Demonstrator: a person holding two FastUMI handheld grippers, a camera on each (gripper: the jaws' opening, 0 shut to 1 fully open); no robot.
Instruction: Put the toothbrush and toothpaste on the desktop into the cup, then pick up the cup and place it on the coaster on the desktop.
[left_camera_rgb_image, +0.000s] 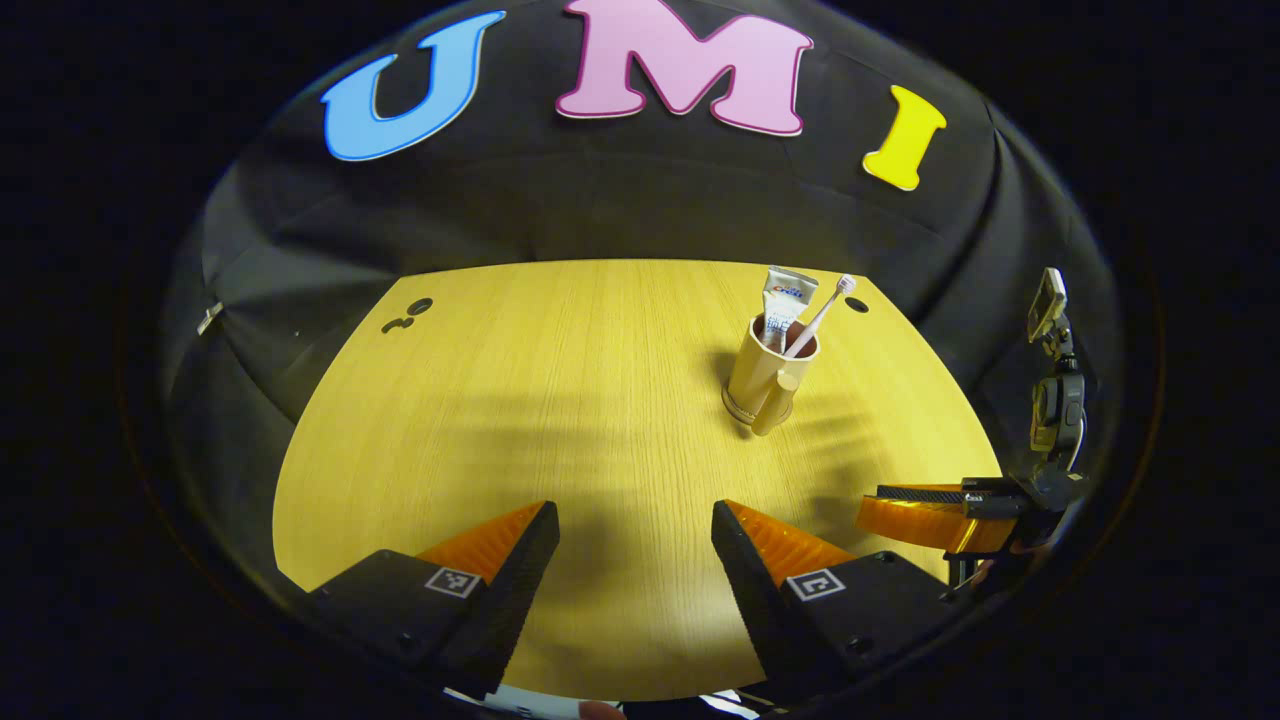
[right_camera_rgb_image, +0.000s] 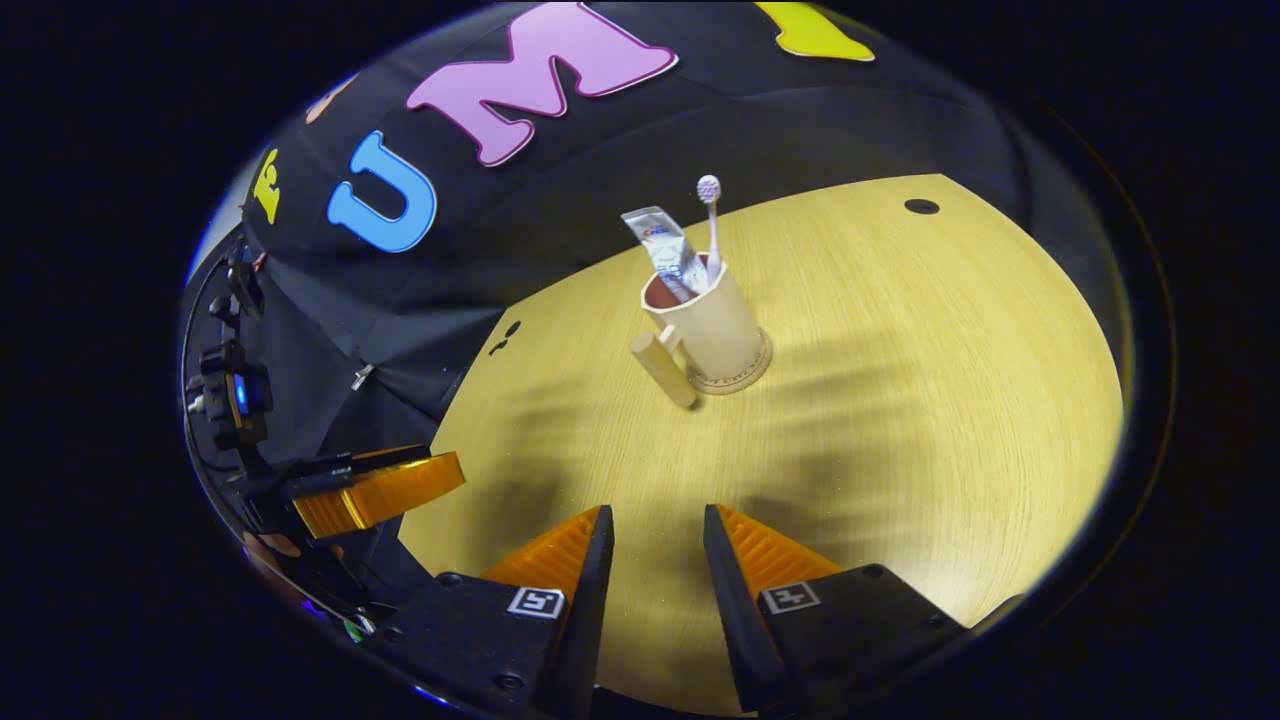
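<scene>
Toothbrush (right_camera_rgb_image: 709, 215) and toothpaste tube (right_camera_rgb_image: 668, 260) stand upright in the beige handled cup (right_camera_rgb_image: 712, 335) on its round coaster (right_camera_rgb_image: 748, 375) toward the wooden desk's (right_camera_rgb_image: 900, 400) far edge, both grippers, left (left_camera_rgb_image: 635, 560) and right (right_camera_rgb_image: 655, 570), empty, parted, well short.

The beige handled plastic cup (right_camera_rgb_image: 712, 335) hides the lower parts of the white toothbrush (right_camera_rgb_image: 711, 225) and the silver toothpaste tube (right_camera_rgb_image: 668, 256) — the round coaster (right_camera_rgb_image: 745, 374) beneath shows merely as a thin rim. The tube's print is too small to tell.
</scene>
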